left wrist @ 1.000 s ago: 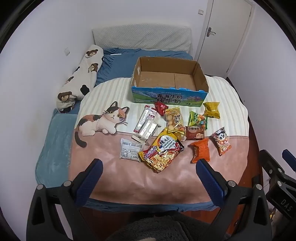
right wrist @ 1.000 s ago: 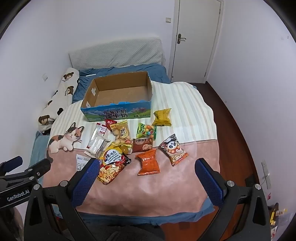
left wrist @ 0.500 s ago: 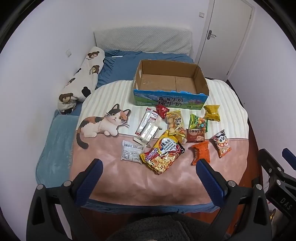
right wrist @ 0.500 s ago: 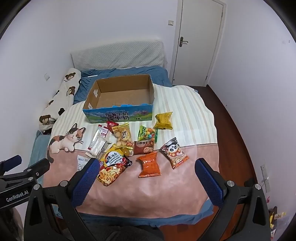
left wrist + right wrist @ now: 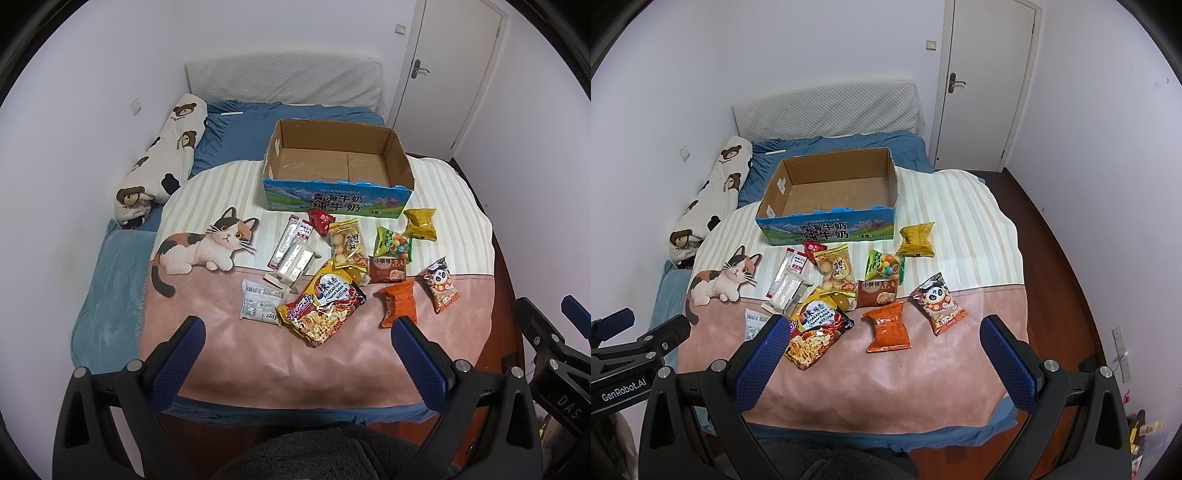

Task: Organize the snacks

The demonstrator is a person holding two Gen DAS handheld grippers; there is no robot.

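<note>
An empty cardboard box (image 5: 338,166) (image 5: 831,194) with a blue printed front stands on a cat-print blanket (image 5: 229,350) across the bed. In front of it lie several snack packets: a noodle bag (image 5: 321,308) (image 5: 818,332), an orange packet (image 5: 399,302) (image 5: 888,326), a panda packet (image 5: 439,284) (image 5: 938,302), a yellow packet (image 5: 421,223) (image 5: 916,239), a green candy bag (image 5: 392,243) (image 5: 885,266) and silver stick packs (image 5: 293,254). My left gripper (image 5: 297,339) hovers open over the blanket's near edge. My right gripper (image 5: 884,339) is open too, above the near side, holding nothing.
A bear-print bolster (image 5: 162,158) lies along the left wall, a grey headboard cushion (image 5: 284,83) at the back. A white door (image 5: 986,81) stands at the far right, with dark wood floor (image 5: 1067,280) to the right of the bed.
Both grippers have pulled back and risen a little, so the bed and snacks look slightly smaller and lower. Nothing on the blanket has moved.
</note>
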